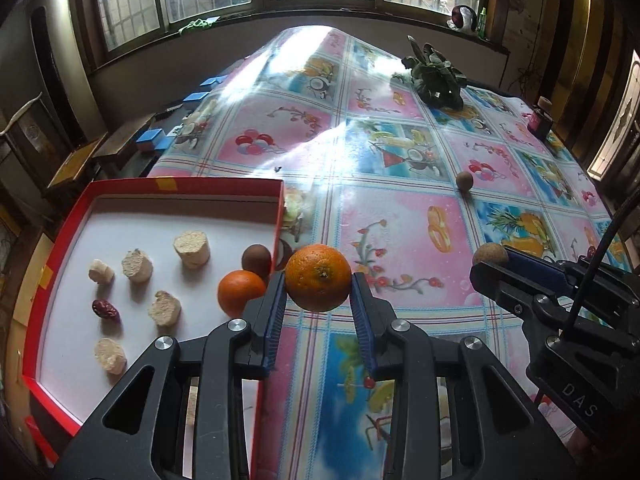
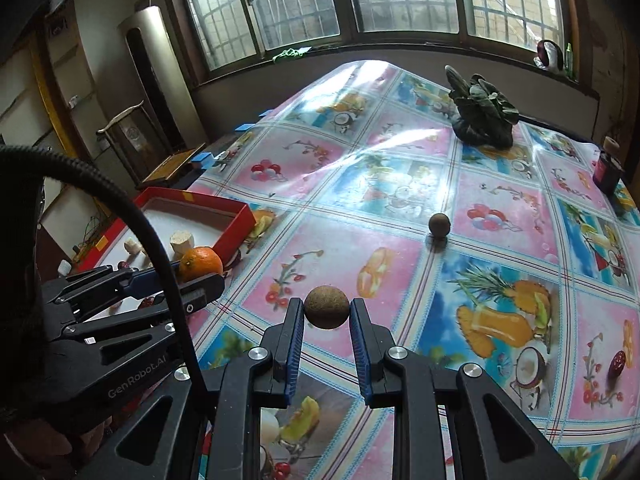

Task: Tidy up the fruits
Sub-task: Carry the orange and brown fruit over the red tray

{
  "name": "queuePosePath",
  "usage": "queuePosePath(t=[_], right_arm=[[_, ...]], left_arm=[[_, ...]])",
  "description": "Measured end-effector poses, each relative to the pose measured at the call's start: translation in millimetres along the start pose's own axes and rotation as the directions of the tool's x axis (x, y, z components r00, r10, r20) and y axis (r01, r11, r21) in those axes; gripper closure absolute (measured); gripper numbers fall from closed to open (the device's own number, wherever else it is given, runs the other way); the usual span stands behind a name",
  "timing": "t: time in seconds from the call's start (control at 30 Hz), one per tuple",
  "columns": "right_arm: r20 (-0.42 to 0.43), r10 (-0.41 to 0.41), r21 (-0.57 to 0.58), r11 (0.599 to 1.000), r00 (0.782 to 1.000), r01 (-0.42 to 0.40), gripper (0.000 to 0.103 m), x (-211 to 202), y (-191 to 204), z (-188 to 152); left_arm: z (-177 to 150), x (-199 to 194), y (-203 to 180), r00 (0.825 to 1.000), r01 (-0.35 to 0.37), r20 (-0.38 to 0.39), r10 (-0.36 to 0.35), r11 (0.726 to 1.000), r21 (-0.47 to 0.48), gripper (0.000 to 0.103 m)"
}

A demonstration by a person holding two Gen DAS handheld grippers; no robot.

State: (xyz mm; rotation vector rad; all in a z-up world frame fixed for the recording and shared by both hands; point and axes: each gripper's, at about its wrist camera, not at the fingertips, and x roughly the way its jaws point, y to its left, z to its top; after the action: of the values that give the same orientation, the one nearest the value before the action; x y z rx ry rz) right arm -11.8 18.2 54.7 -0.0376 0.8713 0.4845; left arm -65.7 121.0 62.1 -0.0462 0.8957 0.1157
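Presently both grippers carry fruit toward the red tray [image 1: 60, 236], at nine o'clock on the desk [image 1: 400, 216]. It already holds an orange [image 1: 240, 292], a dark round fruit [image 1: 256, 260], a red date [image 1: 106, 309] and pale chunks. The left gripper [image 1: 319, 288], narrowly parted, clamps a second orange [image 1: 319, 277] just beside the tray's right wall. The right gripper [image 2: 326, 312], nearly closed, pinches a small brown fruit [image 2: 326, 306]. Another brown fruit [image 2: 439, 225] waits at one o'clock. Next: clear the wall, lower, release.
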Motion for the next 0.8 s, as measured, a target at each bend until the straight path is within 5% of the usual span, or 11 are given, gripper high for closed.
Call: queuePosePath(t=[0.8], right_arm=[[-0.066, 0.121, -0.192, 0.972, 0.99, -0.132, 0.081, 38, 109, 21]], left_arm=[[-14, -10, 130, 0.989, -0.146, 0.0, 0.148, 0.972, -0.184, 0.071]])
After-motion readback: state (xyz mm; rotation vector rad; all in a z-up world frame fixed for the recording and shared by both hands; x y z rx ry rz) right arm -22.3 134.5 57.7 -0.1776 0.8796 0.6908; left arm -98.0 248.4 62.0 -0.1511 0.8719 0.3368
